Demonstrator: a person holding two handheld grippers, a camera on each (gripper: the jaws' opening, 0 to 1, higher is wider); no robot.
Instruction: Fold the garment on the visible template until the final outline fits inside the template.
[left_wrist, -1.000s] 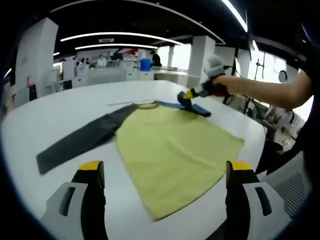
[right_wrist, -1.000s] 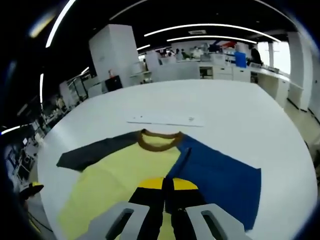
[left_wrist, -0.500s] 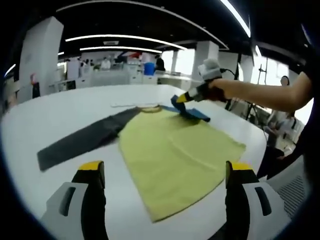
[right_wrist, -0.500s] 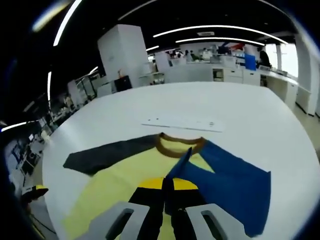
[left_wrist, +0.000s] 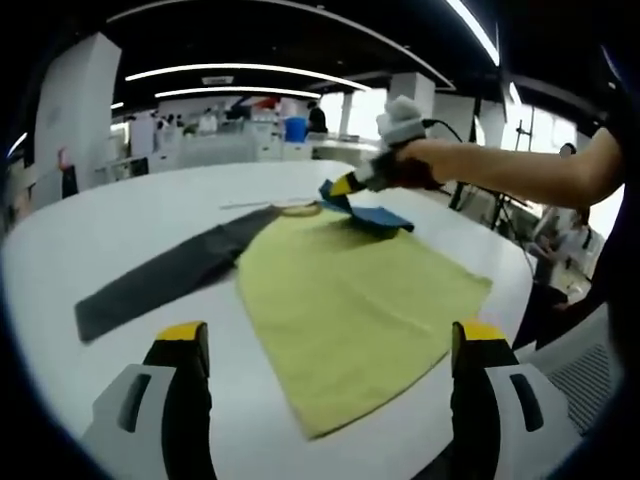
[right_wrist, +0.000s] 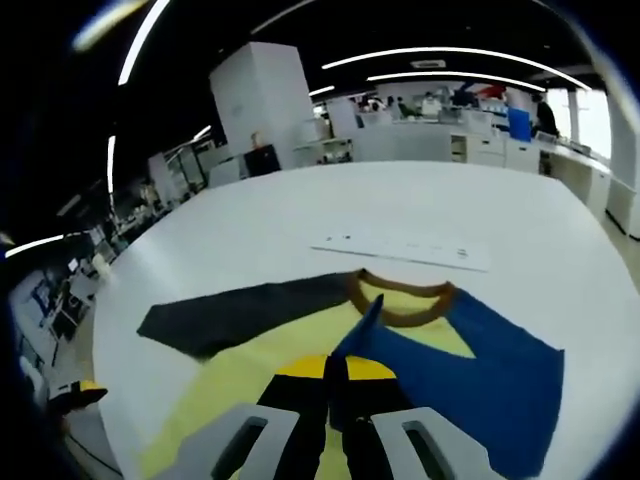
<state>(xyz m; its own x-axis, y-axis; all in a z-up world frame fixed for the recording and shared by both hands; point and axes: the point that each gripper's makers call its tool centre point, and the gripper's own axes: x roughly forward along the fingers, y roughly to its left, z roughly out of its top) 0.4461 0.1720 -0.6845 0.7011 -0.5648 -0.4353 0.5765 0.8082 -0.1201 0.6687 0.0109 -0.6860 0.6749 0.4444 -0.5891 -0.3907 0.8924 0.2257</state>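
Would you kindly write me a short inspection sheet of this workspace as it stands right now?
Surface: white table, large, rounded edge.
Job's things: yellow shirt lies flat, dark grey sleeve stretched out, blue sleeve lifted and folded toward the body; brown collar.
Clutter: a thin white strip beyond the collar.
Grippers: right gripper shut on the blue sleeve; left gripper open, above the table near the hem.
Cables: one dark cable behind the right gripper.
Surroundings: open office, ceiling light strips, desks, distant people.
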